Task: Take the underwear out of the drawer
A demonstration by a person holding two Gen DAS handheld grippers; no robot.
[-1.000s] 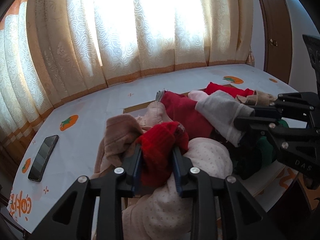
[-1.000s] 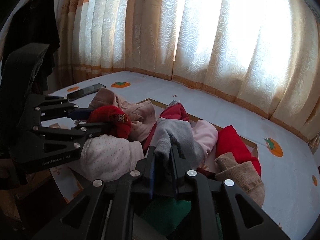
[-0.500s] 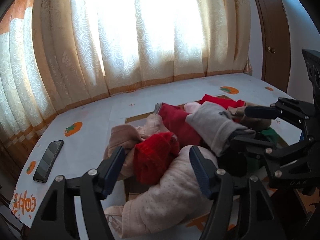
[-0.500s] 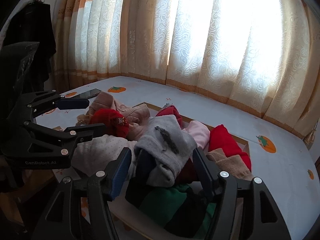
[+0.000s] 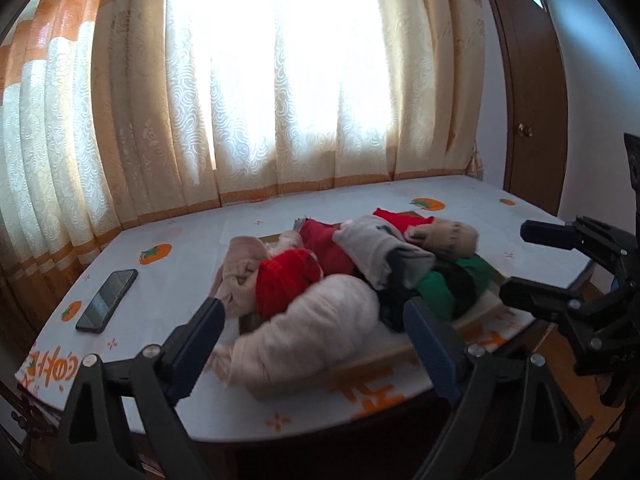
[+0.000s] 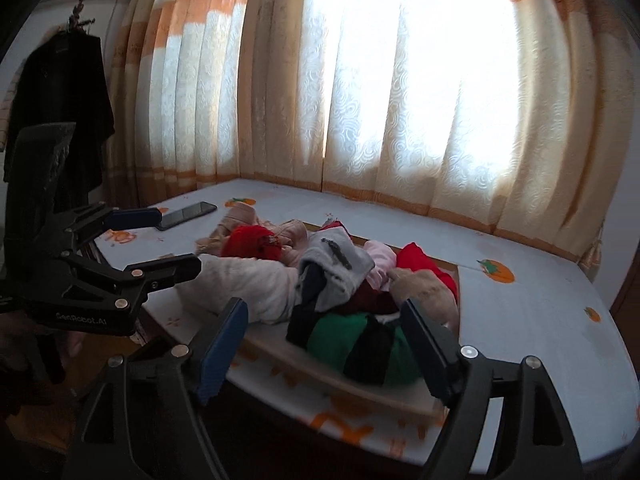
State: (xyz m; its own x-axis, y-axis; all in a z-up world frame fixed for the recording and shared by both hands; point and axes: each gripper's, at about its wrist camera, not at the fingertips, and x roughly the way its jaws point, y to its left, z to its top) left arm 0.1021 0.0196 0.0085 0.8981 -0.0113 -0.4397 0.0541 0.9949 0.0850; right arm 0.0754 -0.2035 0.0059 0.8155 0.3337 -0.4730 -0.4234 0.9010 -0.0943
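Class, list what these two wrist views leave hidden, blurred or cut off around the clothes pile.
1. Drawer interior: both views, covered by the clothes pile.
2. Pale pink garment: left view, motion-blurred, so its type is unclear.
3. Phone screen: both views, too small and dark.
4. Left gripper and right gripper handles: cut off by the bottom edge.

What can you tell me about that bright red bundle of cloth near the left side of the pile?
The red bundle is a small, soft, knitted-looking garment, bunched up rather than folded, with a ribbed band across its upper edge. In the right wrist view a small dark patch shows on its side. It sits on the pile of clothes, leaning against a beige garment on its left and resting on a pale pink dotted one in front. Nothing grips it: the left gripper is open and held back from it.
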